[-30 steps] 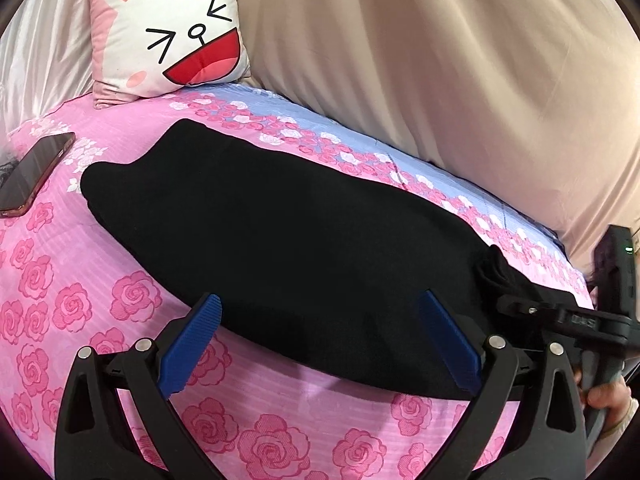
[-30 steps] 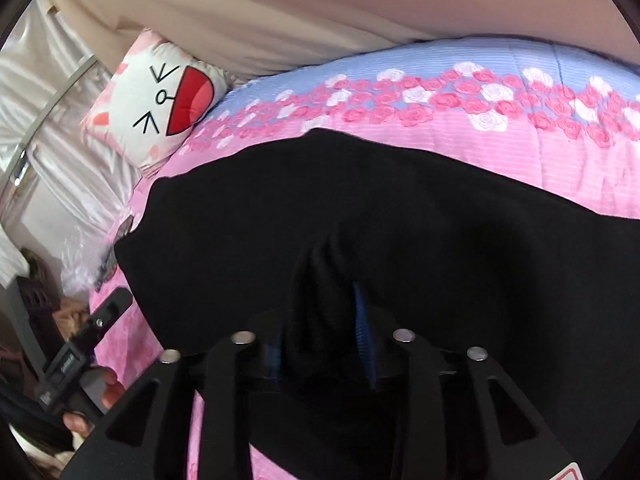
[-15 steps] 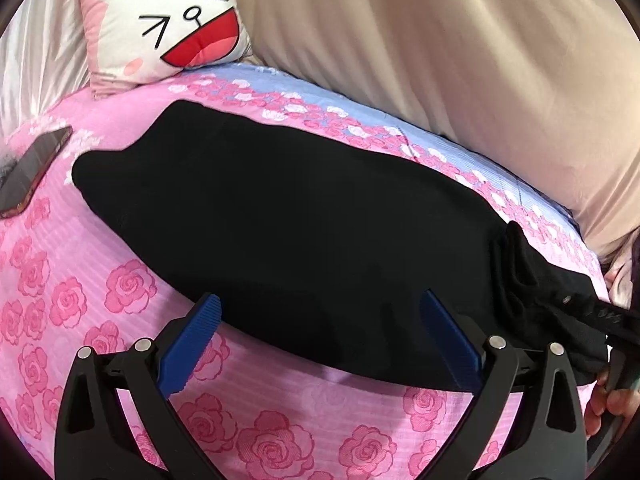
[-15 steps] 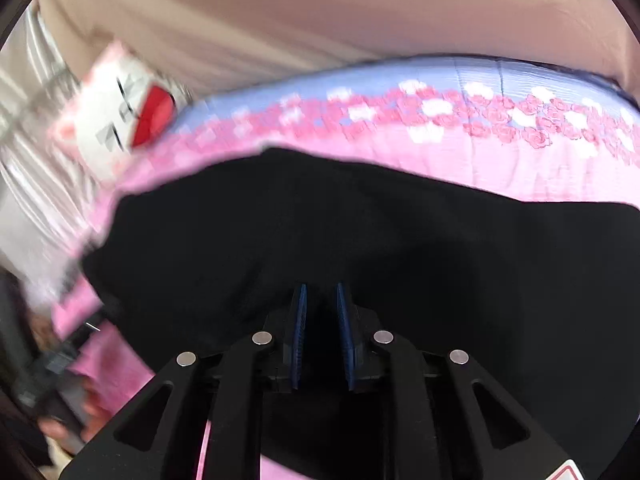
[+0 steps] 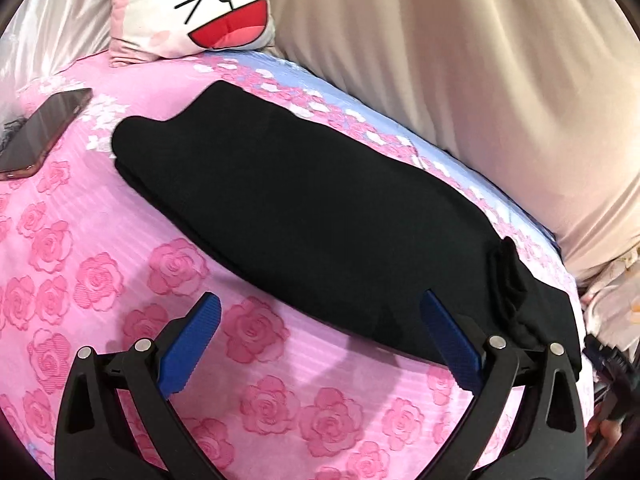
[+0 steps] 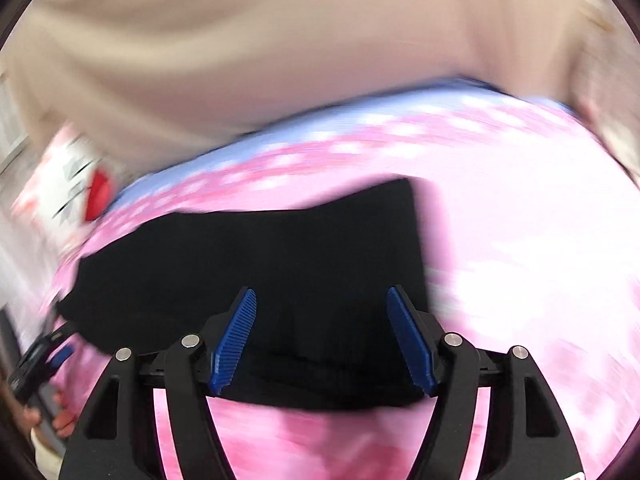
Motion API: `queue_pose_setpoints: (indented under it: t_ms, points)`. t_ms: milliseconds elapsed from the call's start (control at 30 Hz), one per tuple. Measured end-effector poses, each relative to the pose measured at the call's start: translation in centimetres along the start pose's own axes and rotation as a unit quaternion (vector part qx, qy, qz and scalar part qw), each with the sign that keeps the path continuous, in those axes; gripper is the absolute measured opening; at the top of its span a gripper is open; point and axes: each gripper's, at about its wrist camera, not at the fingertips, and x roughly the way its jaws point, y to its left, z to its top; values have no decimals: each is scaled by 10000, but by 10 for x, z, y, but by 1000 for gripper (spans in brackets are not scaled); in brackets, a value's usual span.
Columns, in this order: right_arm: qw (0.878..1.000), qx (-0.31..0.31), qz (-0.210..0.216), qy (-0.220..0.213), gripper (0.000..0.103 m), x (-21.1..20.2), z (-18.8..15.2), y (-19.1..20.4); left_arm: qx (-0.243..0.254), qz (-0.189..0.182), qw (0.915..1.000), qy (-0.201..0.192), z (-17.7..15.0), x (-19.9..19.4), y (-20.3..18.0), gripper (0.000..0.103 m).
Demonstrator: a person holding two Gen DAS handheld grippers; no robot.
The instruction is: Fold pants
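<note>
The left gripper (image 5: 320,320) holds its blue pads (image 5: 190,344) spread wide above the bedsheet (image 5: 100,280), nothing between them; the right-hand pad overlaps the near edge of the black pants (image 5: 304,216), whether touching cannot be told. The right gripper (image 6: 322,312) has just been opening; its ribbed pads (image 6: 236,336) stand apart over the pants (image 6: 256,264), gripping nothing. The pants lie as one long dark strip along the middle of the bed, one end bunched toward its right edge. Only the left wrist view shows a phone (image 5: 40,132) near the bed's left edge and, sharply, the cartoon-face pillow (image 5: 192,4) at the far edge. The blurred right wrist view alone shows the pants' squared-off end, plus a hand (image 6: 44,420) at lower left.
</note>
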Motion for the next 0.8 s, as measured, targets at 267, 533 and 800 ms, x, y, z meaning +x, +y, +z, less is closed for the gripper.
queue_pose_setpoints:
  t_ms: [267,533,800]
  points:
    - [9831,1361,1146,434,87,27,-18,-65,541,-63,9985,48,-19,-3,-56,98]
    - [9799,1014,1659,440,24,35,-26,-34,714,200,9970,222,-28,3,-90,98]
    - [9900,674,1197,328,14,2,-10,-89,911,481,9945,188,-28,-3,-109,98]
